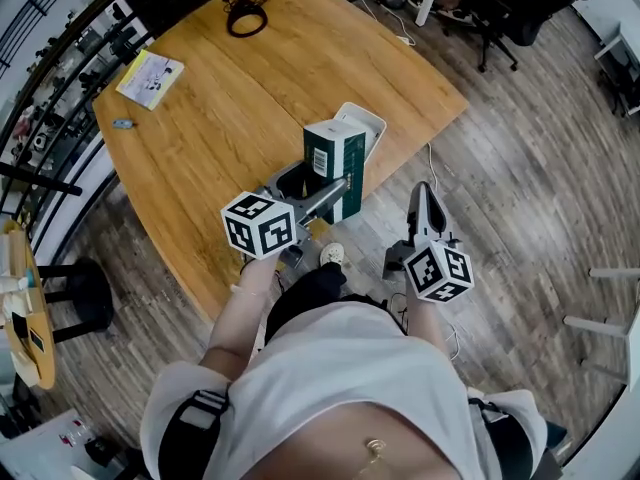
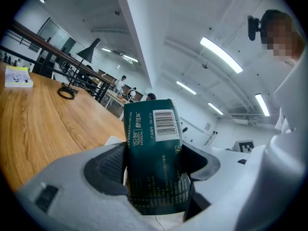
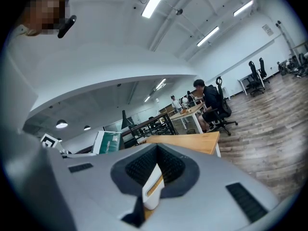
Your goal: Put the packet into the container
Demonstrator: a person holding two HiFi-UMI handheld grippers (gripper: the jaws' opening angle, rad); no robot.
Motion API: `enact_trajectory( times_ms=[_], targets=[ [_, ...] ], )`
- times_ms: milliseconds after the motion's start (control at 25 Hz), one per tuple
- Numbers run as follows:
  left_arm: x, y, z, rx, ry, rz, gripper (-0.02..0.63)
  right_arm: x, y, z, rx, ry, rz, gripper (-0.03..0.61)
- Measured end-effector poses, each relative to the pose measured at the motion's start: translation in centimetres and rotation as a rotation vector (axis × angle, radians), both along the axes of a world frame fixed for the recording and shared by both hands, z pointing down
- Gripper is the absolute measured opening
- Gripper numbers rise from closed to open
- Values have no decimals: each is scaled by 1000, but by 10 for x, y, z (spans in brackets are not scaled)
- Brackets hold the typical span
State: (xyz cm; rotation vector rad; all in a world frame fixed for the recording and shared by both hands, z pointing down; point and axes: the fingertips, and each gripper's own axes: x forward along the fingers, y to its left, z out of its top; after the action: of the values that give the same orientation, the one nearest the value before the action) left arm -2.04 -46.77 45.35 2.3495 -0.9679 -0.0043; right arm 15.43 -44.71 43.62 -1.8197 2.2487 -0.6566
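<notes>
1. the left gripper (image 1: 337,184) is clamped on the packet (image 2: 153,124), one jaw pad pressed on each side of its lower half.
2. the packet is dark green with a white side and a barcode label near the top. it stands upright in the jaws at the near end of the container (image 1: 373,121), and it hides that end in the head view. i cannot tell whether it touches the container.
3. the container is a white, open, rectangular tray. it lies on the wooden table (image 1: 250,98), close to the table edge nearest the person.
4. the right gripper (image 1: 424,192) hangs to the right of the container and nearer the person, off the table and over the wood-plank floor (image 1: 520,168). its jaws are drawn together with nothing held between them.
5. in the right gripper view the packet shows to the left of that gripper, apart from it.
6. well to the left of the container, a yellow-and-white booklet (image 1: 150,78) lies flat on the table, with a small blue object (image 1: 122,123) near it.
7. far beyond the container, at the table's far end, sits a coil of black cable (image 1: 247,16).
8. far behind the container's table in the right gripper view, a seated person (image 3: 207,97) is at another desk.
</notes>
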Motion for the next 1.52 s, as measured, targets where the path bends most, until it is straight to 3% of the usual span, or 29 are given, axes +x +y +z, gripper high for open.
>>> enact_trajectory(
  times_ms=[440, 720, 1040, 1520],
  targets=[
    [12, -62, 31, -118, -151, 60, 350, 2, -43, 8, -10, 3, 39, 11],
    [17, -86, 54, -153, -318, 77, 350, 1, -53, 18, -33, -6, 46, 11],
    [28, -99, 81, -225, -481, 102, 350, -1, -58, 29, -74, -2, 51, 11],
    [38, -107, 124, -320, -648, 138, 351, 4, -73, 34, -88, 1, 66, 11]
  ],
)
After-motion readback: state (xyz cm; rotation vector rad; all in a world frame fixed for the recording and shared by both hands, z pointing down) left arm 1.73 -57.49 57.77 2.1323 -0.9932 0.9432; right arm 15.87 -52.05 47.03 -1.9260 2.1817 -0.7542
